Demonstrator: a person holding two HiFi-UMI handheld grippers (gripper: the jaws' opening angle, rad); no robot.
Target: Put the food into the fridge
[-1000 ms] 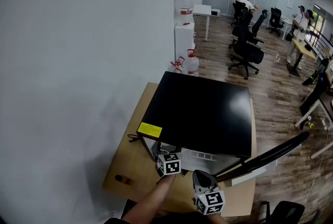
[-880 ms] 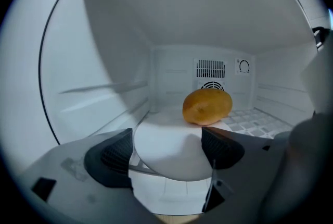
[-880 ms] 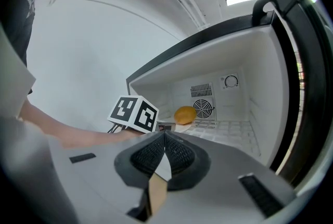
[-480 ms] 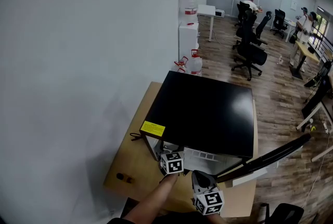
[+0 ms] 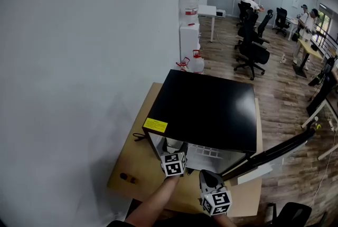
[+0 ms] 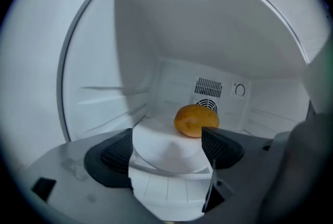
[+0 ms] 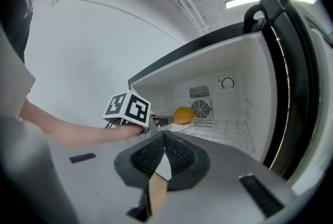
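A small black fridge point(image 5: 211, 112) stands on a wooden table point(image 5: 134, 165) with its door point(image 5: 274, 154) swung open to the right. Inside, a round orange-yellow food item point(image 6: 195, 120) lies on a white plate point(image 6: 166, 147) on the shelf, near the back wall's fan vent point(image 6: 208, 106). My left gripper point(image 6: 166, 154) is open at the fridge mouth, its pads either side of the plate's near edge. The right gripper view shows the same food point(image 7: 183, 114) and plate point(image 7: 179, 126). My right gripper point(image 7: 164, 152) is shut and empty, just outside the fridge.
The open door point(image 7: 291, 87) rises close on the right. A white wall runs along the left. A small dark object point(image 5: 125, 177) lies on the table's left side. Water bottles point(image 5: 195, 65), office chairs point(image 5: 252, 51) and seated people are farther back.
The head camera has shifted slightly, so more of the fridge interior shows. Both grippers stay at the fridge opening, nearly where they were.
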